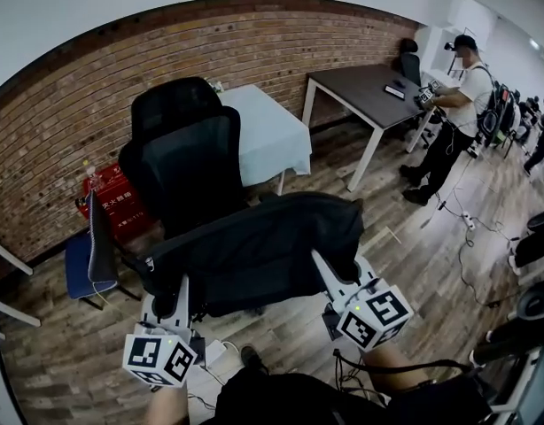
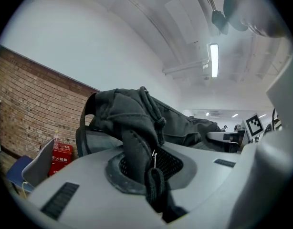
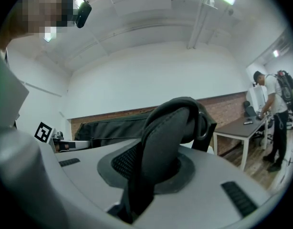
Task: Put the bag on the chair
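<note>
The black bag (image 1: 263, 246) hangs at the chair's (image 1: 188, 149) six o'clock; the left gripper (image 1: 170, 297) clamps a fabric fold at its eight o'clock, the right gripper (image 1: 330, 277) a padded strap at four; likely soft, saggy, best supported at both ends.

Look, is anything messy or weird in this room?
Nothing is spilled or broken. The black bag hangs in the air between the left gripper and right gripper, not on the chair. Loose cables trail across the floor.
</note>
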